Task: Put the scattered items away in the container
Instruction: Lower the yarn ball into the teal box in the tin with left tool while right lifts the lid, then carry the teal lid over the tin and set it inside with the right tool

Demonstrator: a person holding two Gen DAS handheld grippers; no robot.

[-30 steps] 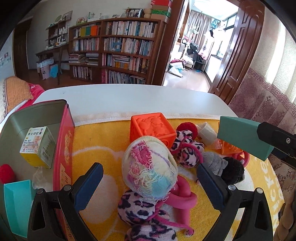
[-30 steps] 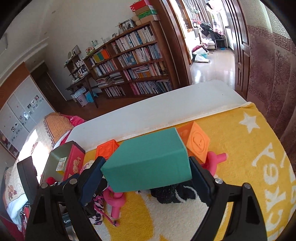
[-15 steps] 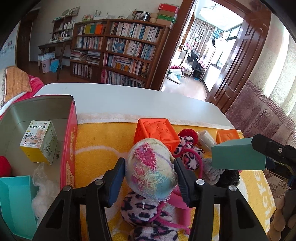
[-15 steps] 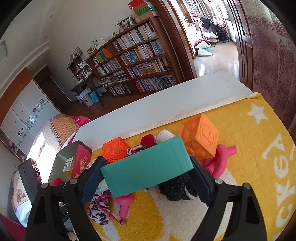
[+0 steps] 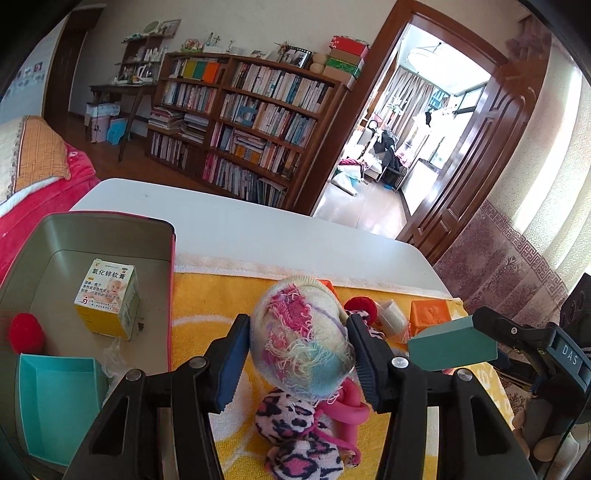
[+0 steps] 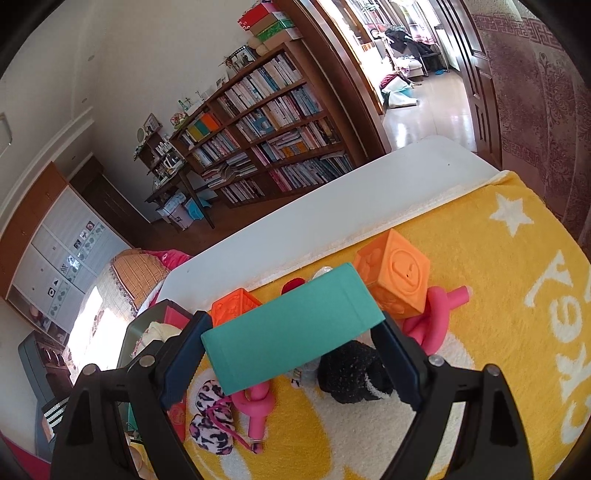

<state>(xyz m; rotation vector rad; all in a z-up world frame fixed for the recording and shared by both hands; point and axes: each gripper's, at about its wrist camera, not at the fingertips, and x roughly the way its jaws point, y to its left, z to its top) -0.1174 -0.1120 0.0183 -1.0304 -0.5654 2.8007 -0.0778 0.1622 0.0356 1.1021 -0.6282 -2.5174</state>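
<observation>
Left gripper (image 5: 299,363) pinched the knitted ball (image 5: 301,338) above the yellow towel (image 5: 207,306); right gripper (image 6: 291,354) clamped the teal box (image 6: 291,328).

a tall wooden bookcase (image 5: 251,122) packed with books stands against a pale wall (image 5: 229,26), boxes (image 5: 345,55) stacked on top. beside it a dark wood doorway (image 5: 480,122) opens onto a sunlit room with curtains. a small desk (image 5: 118,88) stands left of the bookcase on the brown wood floor (image 5: 122,166). a patterned curtain (image 5: 509,258) hangs on the right. white cupboards (image 6: 55,258) line the far side.
</observation>
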